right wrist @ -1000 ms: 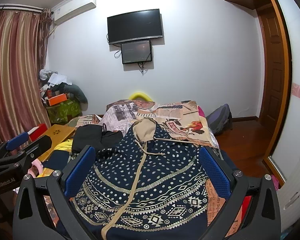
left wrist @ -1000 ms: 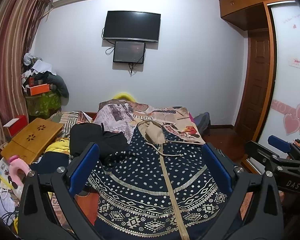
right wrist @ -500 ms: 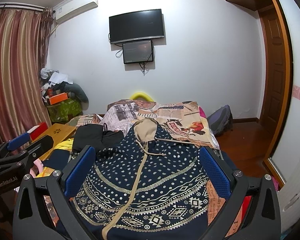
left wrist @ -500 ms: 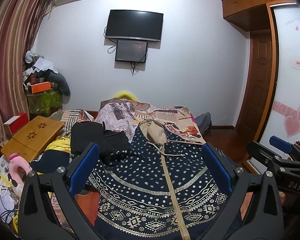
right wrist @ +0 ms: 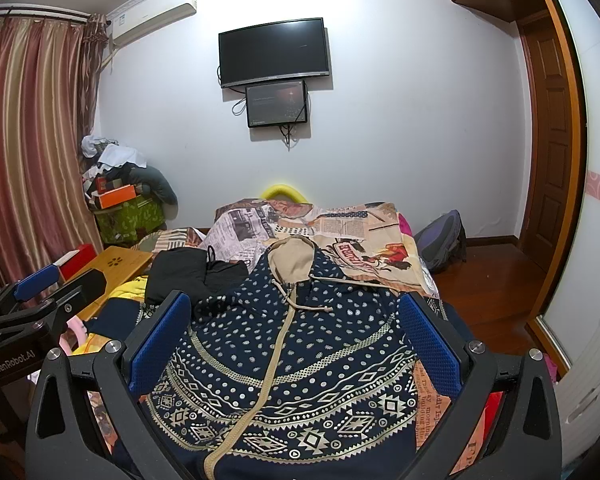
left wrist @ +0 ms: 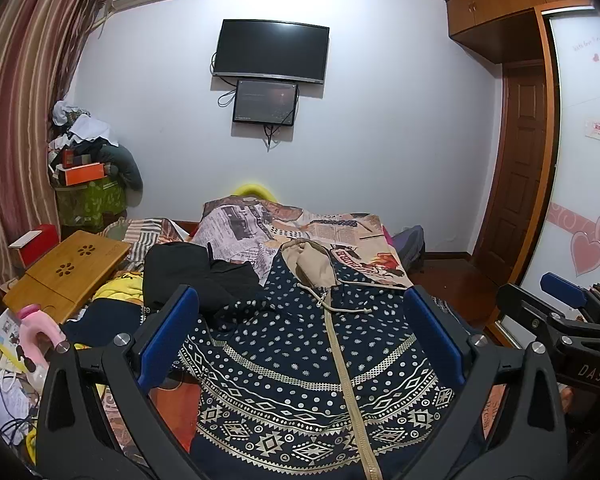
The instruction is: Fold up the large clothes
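Note:
A navy zip hoodie [left wrist: 300,364] [right wrist: 284,360] with gold dots, geometric bands and a beige hood lies flat on the bed [left wrist: 352,236], front up, hood pointing at the far wall. My left gripper [left wrist: 300,316] hovers above its lower half, open, nothing between the blue pads. My right gripper [right wrist: 296,312] is likewise open and empty over the same garment. In the left wrist view the right gripper [left wrist: 560,320] shows at the right edge; in the right wrist view the left gripper [right wrist: 36,300] shows at the left edge.
Black clothes [left wrist: 192,272] lie beside the hoodie's left shoulder. A wooden lap desk [left wrist: 68,272], a pink bottle [left wrist: 36,328] and clutter sit to the left. A backpack [right wrist: 444,244] rests on the wooden floor at right, with a door [right wrist: 552,136] beyond.
Both views have shifted only slightly; the grippers stay open above the hoodie, which has not moved.

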`<state>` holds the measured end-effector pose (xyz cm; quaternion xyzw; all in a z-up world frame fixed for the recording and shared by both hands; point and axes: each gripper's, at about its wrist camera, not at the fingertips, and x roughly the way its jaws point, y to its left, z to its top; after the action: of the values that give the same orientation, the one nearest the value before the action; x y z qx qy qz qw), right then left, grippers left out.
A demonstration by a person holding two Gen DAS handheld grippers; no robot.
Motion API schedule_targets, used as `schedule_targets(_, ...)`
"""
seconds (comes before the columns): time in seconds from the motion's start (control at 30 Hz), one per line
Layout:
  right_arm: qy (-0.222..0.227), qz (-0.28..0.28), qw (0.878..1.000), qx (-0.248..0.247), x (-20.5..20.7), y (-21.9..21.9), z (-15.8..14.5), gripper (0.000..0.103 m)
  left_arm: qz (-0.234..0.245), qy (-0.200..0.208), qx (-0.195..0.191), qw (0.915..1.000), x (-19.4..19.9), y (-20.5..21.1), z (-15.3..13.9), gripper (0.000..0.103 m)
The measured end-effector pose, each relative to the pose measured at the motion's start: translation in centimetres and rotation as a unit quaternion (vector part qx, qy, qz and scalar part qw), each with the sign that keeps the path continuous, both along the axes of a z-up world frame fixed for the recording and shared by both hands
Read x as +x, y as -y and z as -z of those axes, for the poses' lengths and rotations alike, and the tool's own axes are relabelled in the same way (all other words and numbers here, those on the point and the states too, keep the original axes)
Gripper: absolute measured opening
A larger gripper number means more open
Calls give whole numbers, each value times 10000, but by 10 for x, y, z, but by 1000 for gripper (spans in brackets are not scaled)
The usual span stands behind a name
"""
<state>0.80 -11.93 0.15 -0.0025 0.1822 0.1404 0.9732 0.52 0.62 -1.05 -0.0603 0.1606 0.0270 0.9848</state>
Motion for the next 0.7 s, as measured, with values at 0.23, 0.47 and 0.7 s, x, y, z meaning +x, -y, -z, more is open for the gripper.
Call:
schedule_targets(0.23, -10, 1, 10000, 10, -1, 0, 1, 103, -7, 4, -5, 10000, 0, 0, 0, 103)
schedule_targets(0.47, -38, 3, 10000, 9, 0, 0, 2, 103, -18, -14, -2, 10000, 0, -1, 2, 103)
schedule_targets(0.7, -67, 5, 10000, 19, 4, 2, 3, 103, -8, -62, -34, 10000, 3, 0, 4, 103)
